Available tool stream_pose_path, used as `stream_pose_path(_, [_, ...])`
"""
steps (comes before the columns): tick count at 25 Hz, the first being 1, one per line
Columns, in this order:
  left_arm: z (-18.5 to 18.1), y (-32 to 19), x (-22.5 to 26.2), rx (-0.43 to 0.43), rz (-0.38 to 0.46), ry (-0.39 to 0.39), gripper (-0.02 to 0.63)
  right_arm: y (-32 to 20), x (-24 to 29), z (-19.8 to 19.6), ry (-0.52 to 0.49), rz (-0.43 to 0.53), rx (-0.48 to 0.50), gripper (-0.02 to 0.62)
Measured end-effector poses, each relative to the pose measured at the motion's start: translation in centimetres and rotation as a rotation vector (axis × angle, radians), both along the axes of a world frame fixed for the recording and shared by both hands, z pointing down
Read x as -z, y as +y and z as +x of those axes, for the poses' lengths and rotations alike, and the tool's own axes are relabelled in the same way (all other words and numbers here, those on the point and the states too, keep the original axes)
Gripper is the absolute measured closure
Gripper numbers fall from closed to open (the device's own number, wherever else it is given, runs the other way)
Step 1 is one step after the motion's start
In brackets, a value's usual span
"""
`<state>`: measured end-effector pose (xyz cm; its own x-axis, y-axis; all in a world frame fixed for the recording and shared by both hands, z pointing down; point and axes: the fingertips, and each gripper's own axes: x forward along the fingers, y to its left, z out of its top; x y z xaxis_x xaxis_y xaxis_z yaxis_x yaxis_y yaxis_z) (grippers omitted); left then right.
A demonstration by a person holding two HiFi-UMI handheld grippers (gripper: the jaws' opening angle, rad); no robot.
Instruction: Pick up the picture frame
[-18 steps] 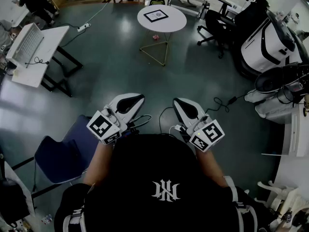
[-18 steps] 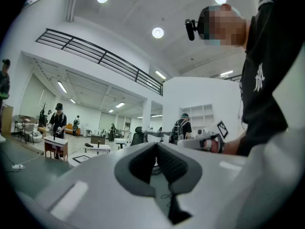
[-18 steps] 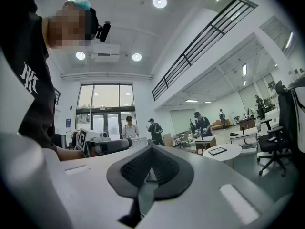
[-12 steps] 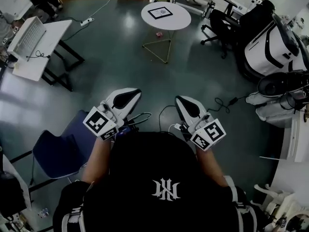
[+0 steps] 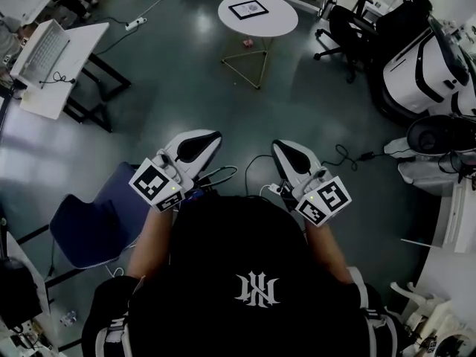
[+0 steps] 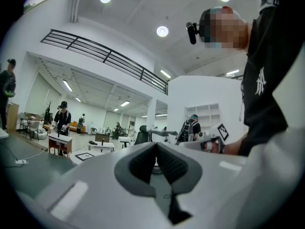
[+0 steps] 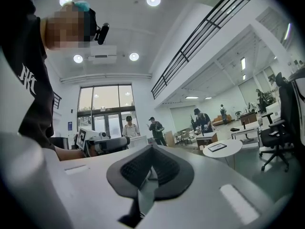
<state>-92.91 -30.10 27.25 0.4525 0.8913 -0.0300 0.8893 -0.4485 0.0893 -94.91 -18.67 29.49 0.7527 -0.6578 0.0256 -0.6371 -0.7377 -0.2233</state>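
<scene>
1. Head view, looking steeply down: a person in a black shirt (image 5: 245,274) holds the left gripper (image 5: 199,144) and the right gripper (image 5: 287,155) level and side by side over a dark green floor (image 5: 186,88). Both tongs are closed and hold nothing. The picture frame (image 5: 249,9) lies flat on a round white table (image 5: 279,24), well ahead of both grippers and touched by neither. A blue chair (image 5: 93,229) stands near the person's left arm, and a white desk (image 5: 56,58) is farther off on the left.
2. Left gripper view: the two dark ribbed pads (image 6: 143,163) meet at their tips with nothing between them. The frame shows small and far off at lower left, flat on the table. The other gripper appears at the right.
3. Right gripper view: the jaws are pressed together and empty. The frame lies on the round table at the right, well apart from the jaws. Several people (image 7: 155,130) stand in the distance.
</scene>
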Motion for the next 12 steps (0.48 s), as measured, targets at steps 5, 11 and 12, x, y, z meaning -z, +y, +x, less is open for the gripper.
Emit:
stream_pose_path(5, [0.5, 0.9, -0.7, 0.009, 0.009, -0.015, 0.603, 1.5, -1.2, 0.7, -0.027, -0.002, -0.015, 0.597])
stream_pose_path(11, [2.4, 0.8, -1.1, -0.028, 0.022, -0.037, 0.602, 1.7, -1.7, 3.1, -0.049, 0.013, -0.063, 0.597])
stream_pose_path(12, [3.0, 0.7, -1.0, -0.04, 0.023, -0.041, 0.603, 1.6, -1.5, 3.6, -0.05, 0.011, -0.074, 0.597])
